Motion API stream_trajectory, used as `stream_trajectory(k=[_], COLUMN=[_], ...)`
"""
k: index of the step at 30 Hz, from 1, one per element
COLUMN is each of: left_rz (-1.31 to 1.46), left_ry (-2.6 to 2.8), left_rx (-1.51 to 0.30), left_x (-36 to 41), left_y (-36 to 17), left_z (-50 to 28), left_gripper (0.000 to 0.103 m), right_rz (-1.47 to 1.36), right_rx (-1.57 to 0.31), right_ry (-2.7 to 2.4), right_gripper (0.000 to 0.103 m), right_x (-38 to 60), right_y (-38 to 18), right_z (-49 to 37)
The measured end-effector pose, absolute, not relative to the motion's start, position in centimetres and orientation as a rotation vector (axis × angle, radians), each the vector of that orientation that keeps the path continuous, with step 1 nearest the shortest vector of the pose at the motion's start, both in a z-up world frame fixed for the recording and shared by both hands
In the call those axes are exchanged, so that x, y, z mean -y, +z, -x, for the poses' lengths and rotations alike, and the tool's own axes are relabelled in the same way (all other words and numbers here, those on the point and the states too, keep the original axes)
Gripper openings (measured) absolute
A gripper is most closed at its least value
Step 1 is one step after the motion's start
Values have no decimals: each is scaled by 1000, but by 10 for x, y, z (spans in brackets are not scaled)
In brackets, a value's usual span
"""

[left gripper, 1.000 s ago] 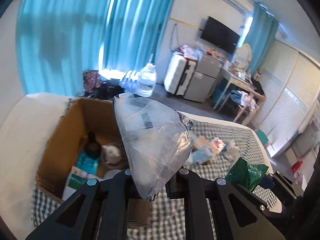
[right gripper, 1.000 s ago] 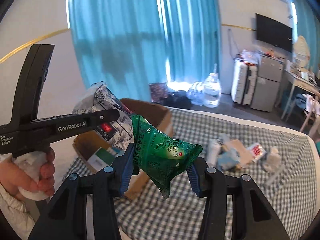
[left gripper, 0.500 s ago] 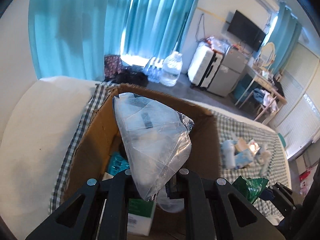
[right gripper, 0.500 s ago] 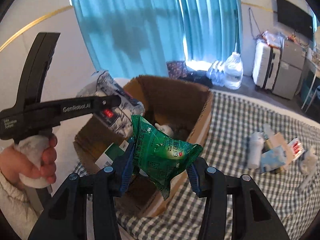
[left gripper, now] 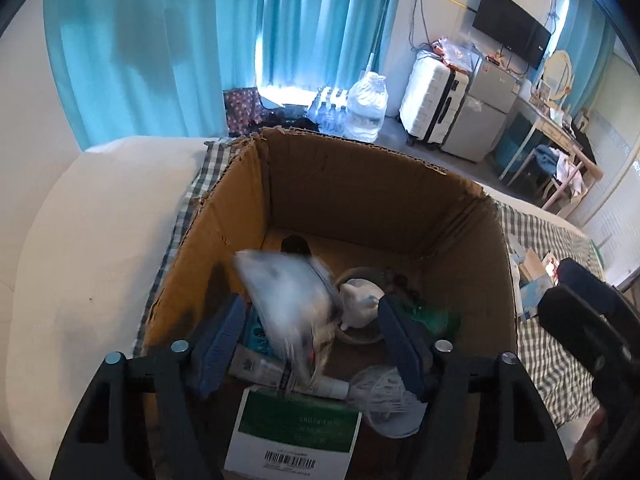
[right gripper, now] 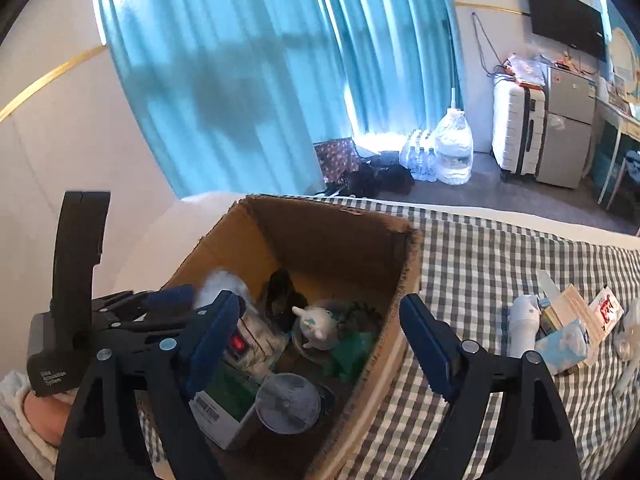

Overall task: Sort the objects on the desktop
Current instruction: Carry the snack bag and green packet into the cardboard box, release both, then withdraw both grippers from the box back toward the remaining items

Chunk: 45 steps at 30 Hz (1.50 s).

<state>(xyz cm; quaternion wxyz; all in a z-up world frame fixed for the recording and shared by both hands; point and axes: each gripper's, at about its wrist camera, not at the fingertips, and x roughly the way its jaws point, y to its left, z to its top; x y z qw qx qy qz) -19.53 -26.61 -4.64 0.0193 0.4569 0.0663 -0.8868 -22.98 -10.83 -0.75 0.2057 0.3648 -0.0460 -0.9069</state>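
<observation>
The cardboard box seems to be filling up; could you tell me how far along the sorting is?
Done: the cardboard box already holds several things, including a green-and-white carton and a white figurine. In hand: the left gripper and right gripper are both opening above the box; a blurred clear packet is dropping in, and the green packet lies inside. Left: a cluster of items on the checked cloth.

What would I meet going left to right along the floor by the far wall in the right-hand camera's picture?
Patterned bag → black heap → small water bottles → big water jug → white suitcase → grey fridge.
</observation>
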Motion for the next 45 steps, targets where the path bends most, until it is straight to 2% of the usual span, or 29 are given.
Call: stream_trajectory(k=[2,6,10,17,23,25,32,41,45], left_rz=[-1418,-1397,-1346,-1265,-1290,-1298,-1382,-1463,-1484], left_ry=[-2742,-2738,-2761,-2842,-2887,-2882,-2861,-2831,-2798], left_rx=[-195,-145,-100,-132,-186,-180,-58,19,65], left_x=[261,242,218,151,92,75,26,-5,-13], left_y=[-43,-29,-11,17,13,10,-15,-63,-89], left_z=[189,170,153,120,105,103,110,152,177], left_gripper=[83,87,95,102,102,102,102,102,102], right_rz=[-1019,-1030,-1031,-994,-1041,-1044,-1043,-1203,-1240], right_rx=[133,180,212,223,368,365,469,487,509], right_ry=[-2555,-2607,-2699,-2878,-2946,-2970,-2993,-2968,-2990], right_gripper=[83,83,83,83,83,83,83,82,73], right_x=[99,68,26,-52,-124,-139,-177,-199,-209], right_y=[-5,1,13,35,34,34,19,-30,-50], right_z=[225,208,185,142,107,99,89,111,125])
